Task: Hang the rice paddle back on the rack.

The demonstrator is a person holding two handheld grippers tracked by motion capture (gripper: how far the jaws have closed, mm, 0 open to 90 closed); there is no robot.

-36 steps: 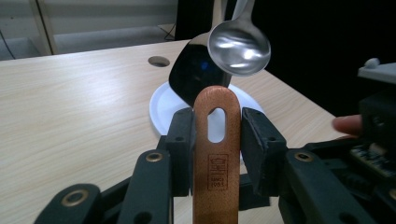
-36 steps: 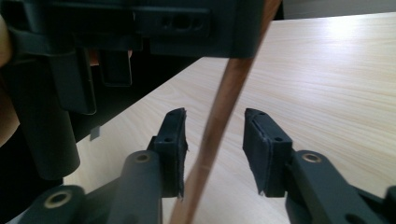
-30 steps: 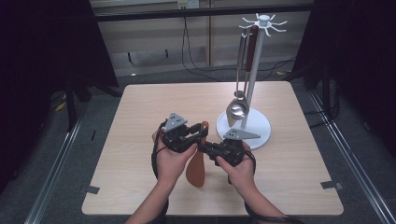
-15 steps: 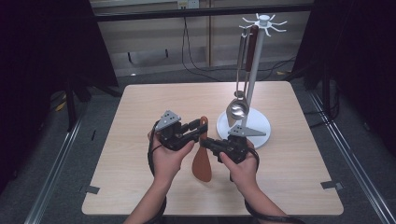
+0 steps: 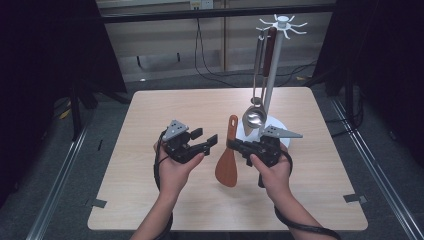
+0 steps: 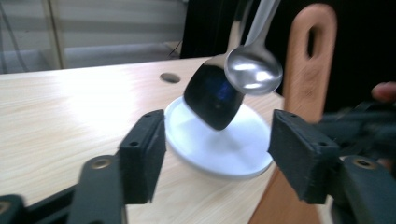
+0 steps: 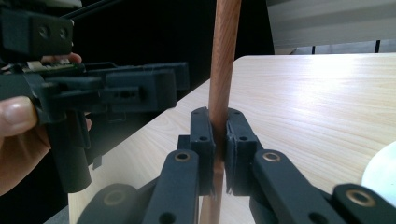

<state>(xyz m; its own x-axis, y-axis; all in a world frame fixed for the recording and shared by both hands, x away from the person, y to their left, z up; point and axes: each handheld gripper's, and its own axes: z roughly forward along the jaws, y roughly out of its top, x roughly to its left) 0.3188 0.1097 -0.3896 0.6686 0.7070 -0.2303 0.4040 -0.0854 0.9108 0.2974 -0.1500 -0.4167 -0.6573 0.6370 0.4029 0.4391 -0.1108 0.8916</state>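
Since half a second ago, your left gripper has let go of the wooden spatula and drawn off toward the left of the high view; its jaws now stand wide apart with nothing between them. Your right gripper has kept its clamp on the spatula's handle, and the spatula has swung so its looped end points toward the top of the frame and its blade toward the bottom.

In the right gripper view the two black jaws press flat on either side of the smooth, round, reddish-brown handle, which runs straight up out of the frame. The spatula sits at the centre of the high view, between the two grippers, just left of the white round stand base.

In the left gripper view the handle's end is flat with an oblong hole through it. Beside it hang a shiny metal ladle with a rounded, mirror-like bowl and a dark, matte, squarish turner blade, both over the smooth white disc. The table is pale wood grain, matte, with rounded corners.
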